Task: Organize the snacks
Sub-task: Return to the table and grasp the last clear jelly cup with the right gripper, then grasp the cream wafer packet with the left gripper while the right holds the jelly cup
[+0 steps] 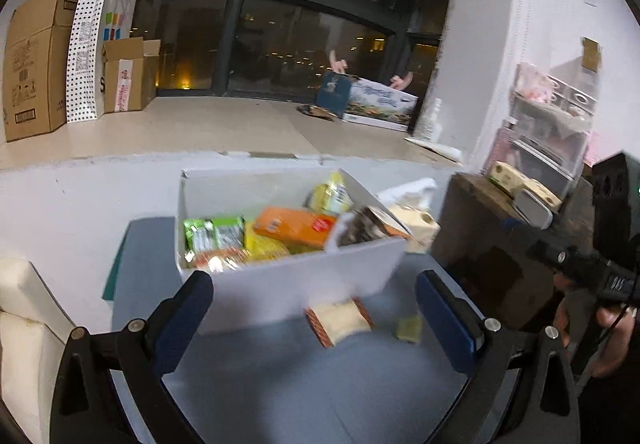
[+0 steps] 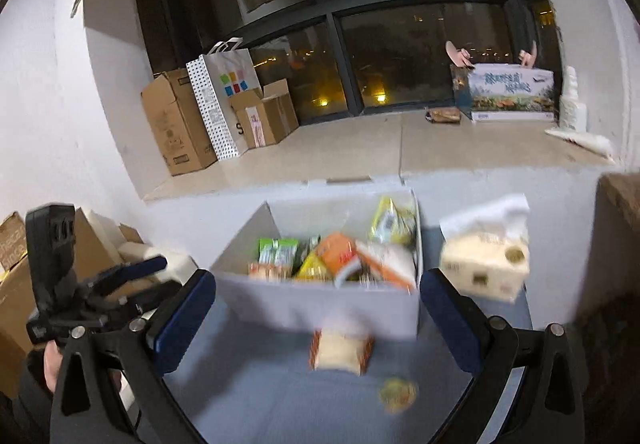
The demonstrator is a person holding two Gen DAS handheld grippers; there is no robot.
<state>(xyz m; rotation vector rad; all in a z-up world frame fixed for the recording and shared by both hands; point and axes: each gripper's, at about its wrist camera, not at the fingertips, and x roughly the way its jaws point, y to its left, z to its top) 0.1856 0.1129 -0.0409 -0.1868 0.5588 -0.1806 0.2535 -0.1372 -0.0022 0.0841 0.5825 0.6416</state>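
Observation:
A white open box [image 1: 288, 284] on the grey table holds several snacks: a green packet [image 1: 214, 234], an orange pack [image 1: 296, 226], yellow bags. It also shows in the right wrist view [image 2: 320, 308]. In front of it lie a pale snack with orange-brown ends [image 1: 339, 322] [image 2: 340, 352] and a small yellow-green snack [image 1: 409, 328] [image 2: 398, 394]. My left gripper [image 1: 316, 312] is open and empty, just short of the box. My right gripper [image 2: 318, 312] is open and empty, above the pale snack. Each gripper shows in the other's view, the right one [image 1: 592, 272] and the left one [image 2: 120, 276].
A tissue pack [image 2: 486, 268] stands right of the box. A dark brown stand [image 1: 492, 244] with small boxes sits further right. Cardboard boxes [image 2: 176, 123] and a dotted bag [image 2: 224, 99] stand on the window ledge. White cushions [image 1: 24, 308] lie at the left.

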